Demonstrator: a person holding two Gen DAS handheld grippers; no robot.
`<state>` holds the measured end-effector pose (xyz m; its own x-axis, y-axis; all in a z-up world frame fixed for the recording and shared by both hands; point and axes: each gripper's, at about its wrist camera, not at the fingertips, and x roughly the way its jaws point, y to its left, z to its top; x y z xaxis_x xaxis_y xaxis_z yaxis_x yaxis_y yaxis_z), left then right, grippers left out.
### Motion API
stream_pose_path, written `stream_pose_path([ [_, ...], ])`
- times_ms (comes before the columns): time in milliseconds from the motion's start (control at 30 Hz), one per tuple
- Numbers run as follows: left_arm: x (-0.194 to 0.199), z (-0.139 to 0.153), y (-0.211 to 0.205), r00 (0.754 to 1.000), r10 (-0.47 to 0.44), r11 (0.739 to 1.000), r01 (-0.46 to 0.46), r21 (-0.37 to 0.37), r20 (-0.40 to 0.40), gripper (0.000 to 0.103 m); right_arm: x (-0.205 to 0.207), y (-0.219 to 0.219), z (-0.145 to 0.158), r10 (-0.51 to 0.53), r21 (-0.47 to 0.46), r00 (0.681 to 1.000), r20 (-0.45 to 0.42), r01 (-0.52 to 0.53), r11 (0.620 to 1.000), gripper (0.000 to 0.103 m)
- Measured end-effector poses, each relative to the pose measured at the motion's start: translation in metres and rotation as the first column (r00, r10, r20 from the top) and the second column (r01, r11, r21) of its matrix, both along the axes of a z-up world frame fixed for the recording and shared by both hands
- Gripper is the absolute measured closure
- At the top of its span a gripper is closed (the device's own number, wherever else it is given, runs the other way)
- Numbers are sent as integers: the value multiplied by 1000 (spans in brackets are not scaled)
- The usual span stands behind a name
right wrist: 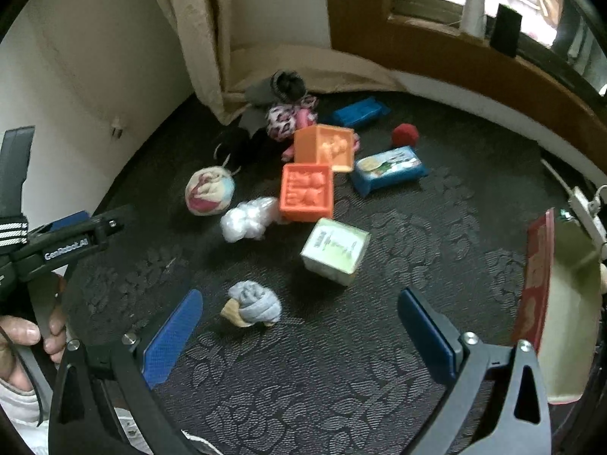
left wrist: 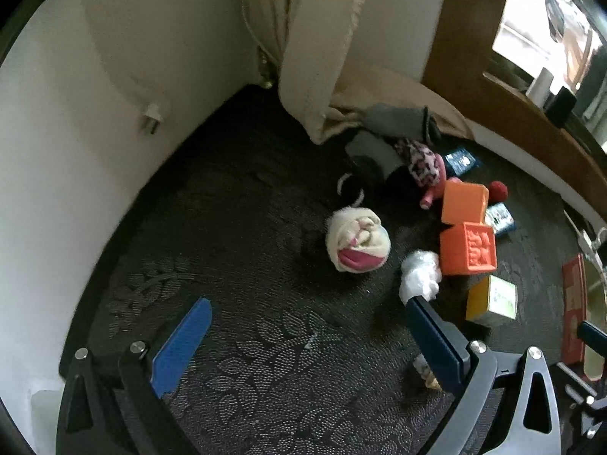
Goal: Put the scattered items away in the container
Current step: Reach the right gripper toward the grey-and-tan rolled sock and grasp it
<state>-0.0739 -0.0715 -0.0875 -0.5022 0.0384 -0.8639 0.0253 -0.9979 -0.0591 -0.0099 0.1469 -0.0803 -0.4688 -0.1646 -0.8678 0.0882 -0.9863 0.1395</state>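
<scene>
Hovering over the dark carpet (right wrist: 322, 379), both grippers stand released, jaws wide apart and holding nothing: the right gripper (right wrist: 299, 326) near the carpet's front, the left gripper (left wrist: 307, 326) further left, toward the wall.

Nearest the right gripper lies a grey sock roll (right wrist: 254, 305), between its fingers' lines and closer to the left one. Its long axis seems to run left to right, the tan end pointing left. Beyond it a green-and-white box (right wrist: 335, 250) sits tilted, one corner toward the camera. Further on come a clear plastic wad (right wrist: 248, 220), a cream-and-pink sock ball (right wrist: 208, 191) and two orange cubes (right wrist: 309, 174) touching each other. A blue packet (right wrist: 389, 170) lies beside them, long axis left to right. A red ball (right wrist: 405, 134), a second blue packet, a pink patterned bundle (right wrist: 284, 117) and a grey roll rest toward the far edge, by the curtain (right wrist: 197, 38).

The container (right wrist: 565, 303), red-sided, stands at the carpet's right edge. Its visible inside looks bare, so the tidying seems hardly begun; nearly everything is left to move.
</scene>
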Motion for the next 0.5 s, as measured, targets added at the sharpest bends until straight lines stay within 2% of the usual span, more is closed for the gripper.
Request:
stream_pose_path([
  [200, -11, -14, 10, 998, -56, 998, 56, 22, 41, 0, -4, -14, -24, 60, -36, 994, 90, -57, 998, 1],
  [367, -16, -24, 15, 994, -83, 997, 82, 13, 66, 0, -8, -26, -43, 97, -50, 984, 147, -91, 995, 11],
  [500, -18, -30, 16, 992, -98, 995, 99, 3, 85, 0, -13, -33, -59, 107, -72, 977, 184, -95, 993, 13],
])
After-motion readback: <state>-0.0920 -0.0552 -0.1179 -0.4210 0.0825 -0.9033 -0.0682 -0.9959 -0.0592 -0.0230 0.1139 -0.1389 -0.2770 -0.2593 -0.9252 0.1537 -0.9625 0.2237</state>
